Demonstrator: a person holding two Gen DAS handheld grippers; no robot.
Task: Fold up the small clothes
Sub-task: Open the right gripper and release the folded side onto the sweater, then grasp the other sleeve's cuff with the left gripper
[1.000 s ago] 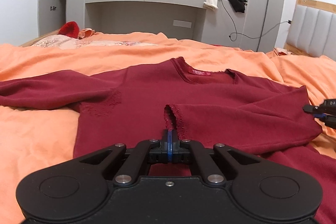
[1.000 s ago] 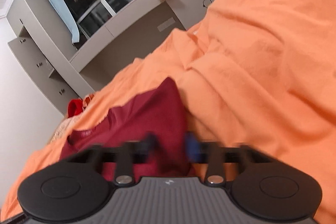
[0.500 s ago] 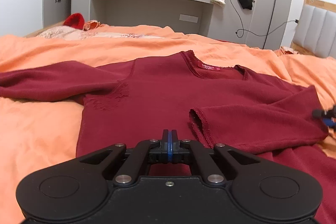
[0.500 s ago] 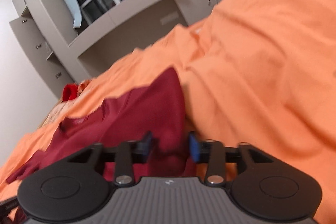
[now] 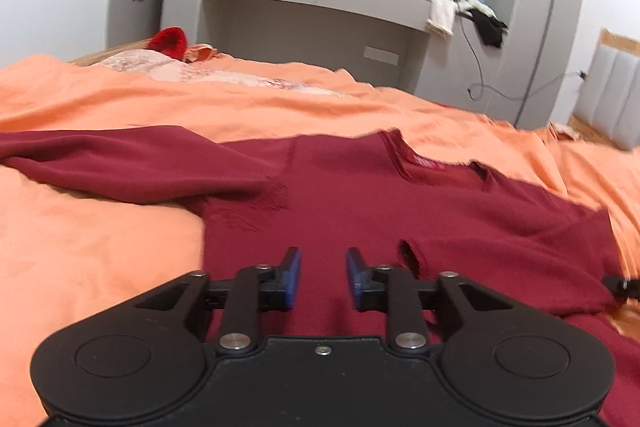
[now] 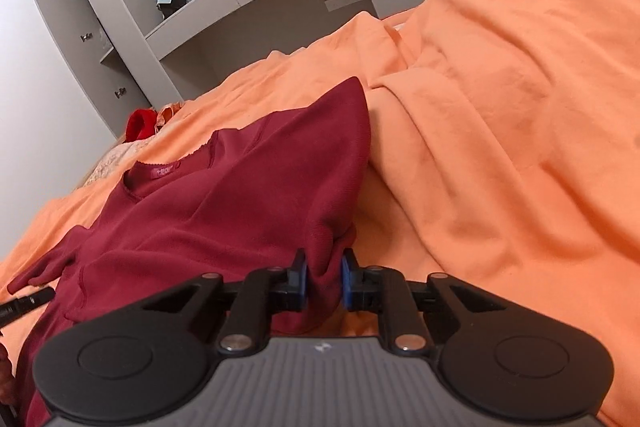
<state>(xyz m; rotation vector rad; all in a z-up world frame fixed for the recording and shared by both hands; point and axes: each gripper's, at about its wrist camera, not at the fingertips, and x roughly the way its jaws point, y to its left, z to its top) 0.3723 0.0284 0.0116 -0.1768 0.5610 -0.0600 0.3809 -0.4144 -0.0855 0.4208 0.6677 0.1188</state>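
A dark red long-sleeved shirt (image 5: pixel 360 195) lies face up on the orange bed cover (image 5: pixel 100 251). One sleeve is folded across its chest, cuff (image 5: pixel 412 257) near the middle; the other sleeve (image 5: pixel 120 163) stretches out to the left. My left gripper (image 5: pixel 323 277) is open and empty just above the shirt's lower body. My right gripper (image 6: pixel 324 281) has its jaws narrowed around a bunched fold of the shirt's right edge (image 6: pixel 326 239). The right gripper's tip shows at the far right of the left wrist view (image 5: pixel 620 285).
The orange cover rises in thick folds (image 6: pixel 500 107) to the right of the shirt. A red item (image 5: pixel 170 41) and pale patterned fabric (image 5: pixel 168 69) lie at the far side of the bed. A grey wall unit (image 5: pixel 320 11) with hanging clothes (image 5: pixel 464 13) stands behind.
My left gripper has opened and shifted left, away from the folded sleeve's cuff. My right gripper has narrowed its jaws onto the shirt's right edge.
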